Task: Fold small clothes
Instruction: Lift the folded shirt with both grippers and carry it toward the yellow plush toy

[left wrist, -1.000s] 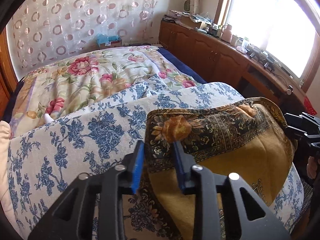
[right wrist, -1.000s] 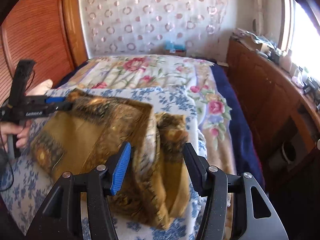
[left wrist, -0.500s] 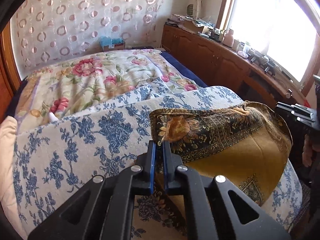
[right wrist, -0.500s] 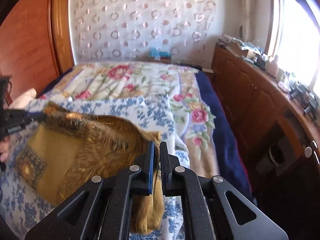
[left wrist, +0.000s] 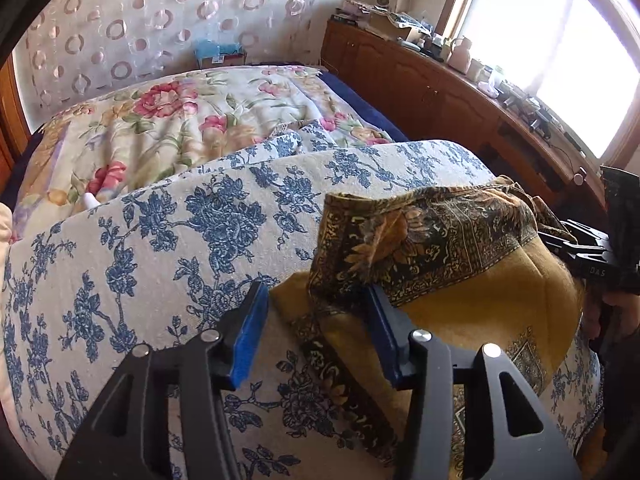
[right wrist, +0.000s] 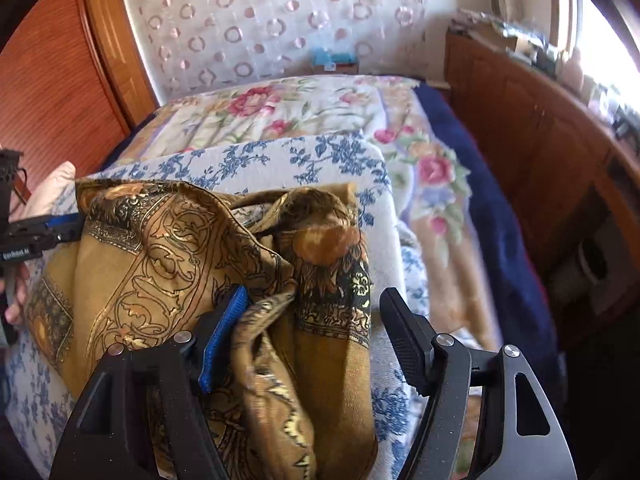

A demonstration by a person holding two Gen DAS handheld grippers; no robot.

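A mustard-yellow scarf with a dark ornate border lies crumpled on the bed. My left gripper is at its left corner with the jaws opening. The folded border rests against the right pad, and the left pad touches nothing. In the right wrist view the scarf is bunched up. My right gripper straddles its right end with the jaws opening. Cloth lies against the blue left pad, and the right finger is clear of it. The left gripper shows at the scarf's far corner, held by a hand.
The scarf rests on a white blanket with blue flowers. Beyond it lies a quilt with pink flowers. A wooden cabinet with clutter runs under the window on the right. A wooden wardrobe stands on the left.
Half a second ago both grippers were shut on the scarf's edge. Both have now opened and the cloth has dropped onto the bed. The right gripper has moved lower.
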